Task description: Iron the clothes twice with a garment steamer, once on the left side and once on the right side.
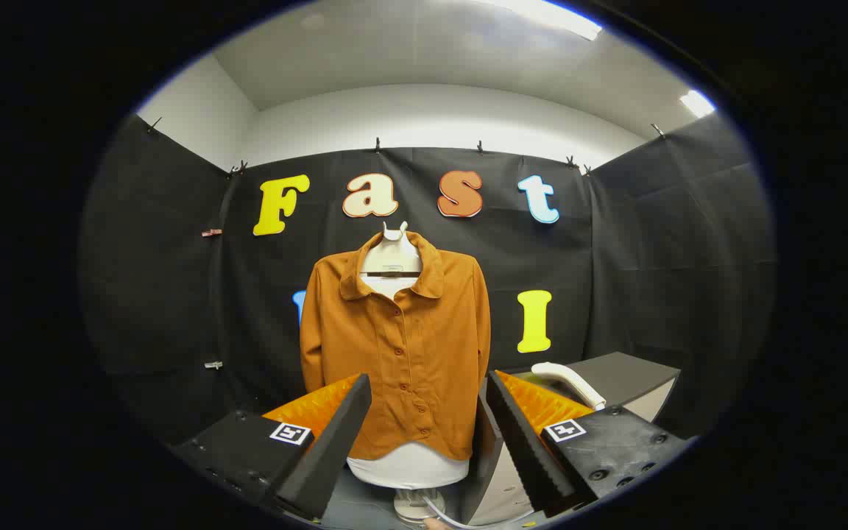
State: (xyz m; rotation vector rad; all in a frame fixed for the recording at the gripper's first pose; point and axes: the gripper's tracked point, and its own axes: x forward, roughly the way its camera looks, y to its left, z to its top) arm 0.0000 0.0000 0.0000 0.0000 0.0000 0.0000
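The gripper [428, 434] sits low in the middle of the frame with its jaws spread wide and nothing between them, so no steamer is in hand yet. Straight ahead, seen through the gap between the fingers and well beyond them, the shirt [398, 346] hangs on a pale form [392, 258], buttoned front facing the camera, its long axis running top to bottom through the centre of the frame. But the move that matters now turns to the right: the steamer [567, 383], a white handle-like shape, lies at lower right of the frame on a dark-topped table [634, 375], just past the right finger and off to the side of the shirt. It lies slanted, its upper end toward the shirt and its lower end dropping toward the gripper's right side. A thin white hose [442, 513] curls along the bottom of the frame near the stand's foot; whether it joins the steamer cannot be told from here. By the look of it, the task stands at its very start: the reach must swing right and slightly forward, and the open jaws should line up across that slanted handle, not along it.
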